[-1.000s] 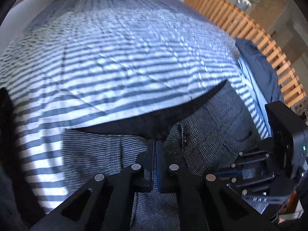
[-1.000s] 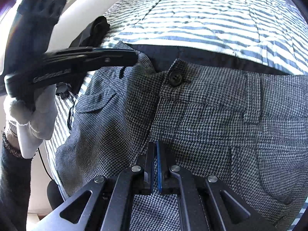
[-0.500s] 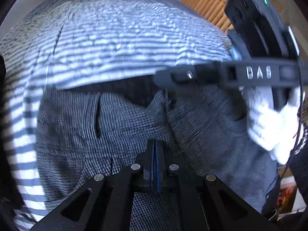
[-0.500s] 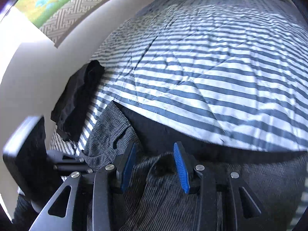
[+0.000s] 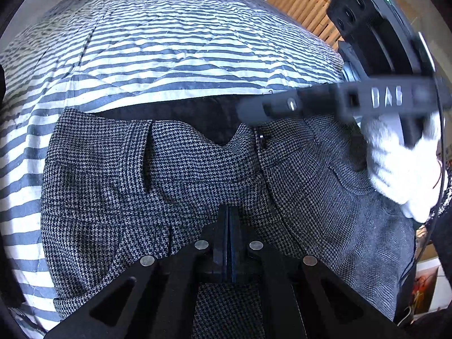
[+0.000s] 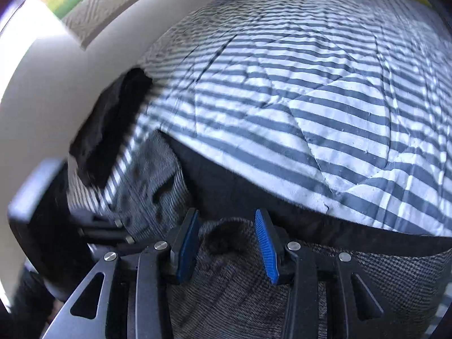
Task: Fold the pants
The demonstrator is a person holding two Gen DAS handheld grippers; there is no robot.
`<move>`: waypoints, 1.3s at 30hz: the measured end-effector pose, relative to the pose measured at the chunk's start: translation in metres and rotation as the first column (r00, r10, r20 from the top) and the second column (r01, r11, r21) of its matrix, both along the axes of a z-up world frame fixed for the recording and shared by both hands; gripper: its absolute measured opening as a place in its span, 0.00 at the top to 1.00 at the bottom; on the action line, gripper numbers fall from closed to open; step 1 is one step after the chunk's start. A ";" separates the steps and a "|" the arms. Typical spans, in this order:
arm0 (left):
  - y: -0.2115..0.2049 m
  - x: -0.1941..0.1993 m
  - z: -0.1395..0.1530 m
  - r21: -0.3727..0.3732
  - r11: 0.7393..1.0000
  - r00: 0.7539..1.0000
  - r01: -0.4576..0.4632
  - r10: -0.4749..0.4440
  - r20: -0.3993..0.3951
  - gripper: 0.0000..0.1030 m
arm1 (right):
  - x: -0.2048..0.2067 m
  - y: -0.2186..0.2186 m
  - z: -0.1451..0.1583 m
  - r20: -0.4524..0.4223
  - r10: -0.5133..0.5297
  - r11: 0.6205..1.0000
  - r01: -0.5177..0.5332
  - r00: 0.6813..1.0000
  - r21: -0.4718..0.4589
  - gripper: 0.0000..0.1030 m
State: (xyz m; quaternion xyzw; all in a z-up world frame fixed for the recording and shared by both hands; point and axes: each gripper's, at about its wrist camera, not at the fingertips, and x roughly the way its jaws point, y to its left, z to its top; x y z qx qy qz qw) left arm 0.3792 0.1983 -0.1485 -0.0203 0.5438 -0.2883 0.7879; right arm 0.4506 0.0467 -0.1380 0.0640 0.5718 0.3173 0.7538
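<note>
In the left wrist view the pants [image 5: 175,175] fill the lower frame on the striped quilt [image 5: 169,50], the left gripper [image 5: 228,217] pressed shut over them; whether cloth is pinched there is hidden. The right gripper [image 5: 254,107] blurs at upper right in a white-gloved hand [image 5: 401,169]. In the right wrist view its jaws stand half apart around a waistband bump, pads [image 6: 265,243] apparently clear; a dark cloth [image 6: 110,130] is smeared at left.

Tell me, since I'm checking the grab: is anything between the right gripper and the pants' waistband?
Nothing visible. The right gripper stands open directly over the pants, the bunched waistband already between its pads, no other item in the gap.
</note>
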 end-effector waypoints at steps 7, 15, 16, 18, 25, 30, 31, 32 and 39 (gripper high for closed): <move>0.011 -0.006 -0.004 -0.074 0.997 1.000 -0.020 0.020 0.005 0.99 | 0.000 0.030 -0.010 -0.027 0.091 0.991 -0.093 0.995 -0.094 0.63; 0.025 0.006 0.025 -0.109 0.992 0.998 -0.067 0.065 -0.023 0.89 | -0.058 0.029 0.013 0.126 0.199 0.972 -0.179 0.972 -0.152 0.81; 0.027 0.013 0.027 -0.126 0.989 0.996 -0.079 0.074 -0.044 0.82 | -0.063 0.031 0.015 0.151 0.200 0.970 -0.173 0.968 -0.172 0.82; 0.033 0.019 0.036 -0.157 0.980 0.992 -0.122 0.116 -0.047 0.54 | -0.074 0.035 0.020 0.206 0.198 0.965 -0.155 0.958 -0.210 0.83; 0.023 0.049 0.025 -0.109 0.971 0.968 -0.214 0.196 -0.155 0.70 | -0.102 0.040 0.037 0.354 0.164 0.973 -0.092 0.921 -0.213 0.85; 0.024 0.044 0.022 -0.160 0.958 0.967 -0.236 0.216 -0.133 0.96 | -0.125 0.041 0.043 0.476 0.192 0.957 -0.056 0.858 -0.285 0.85; 0.030 0.041 0.025 -0.187 0.952 0.967 -0.244 0.223 -0.123 0.96 | -0.130 0.040 0.045 0.500 0.197 0.955 -0.049 0.843 -0.293 0.85; 0.034 0.039 0.028 -0.211 0.943 0.965 -0.256 0.238 -0.106 0.96 | -0.132 0.039 0.047 0.531 0.192 0.951 -0.024 0.825 -0.307 0.85; 0.069 0.047 0.028 -0.149 0.902 0.914 -0.404 0.391 -0.111 0.71 | -0.080 -0.015 0.054 0.461 -0.087 0.955 0.206 0.883 -0.214 0.66</move>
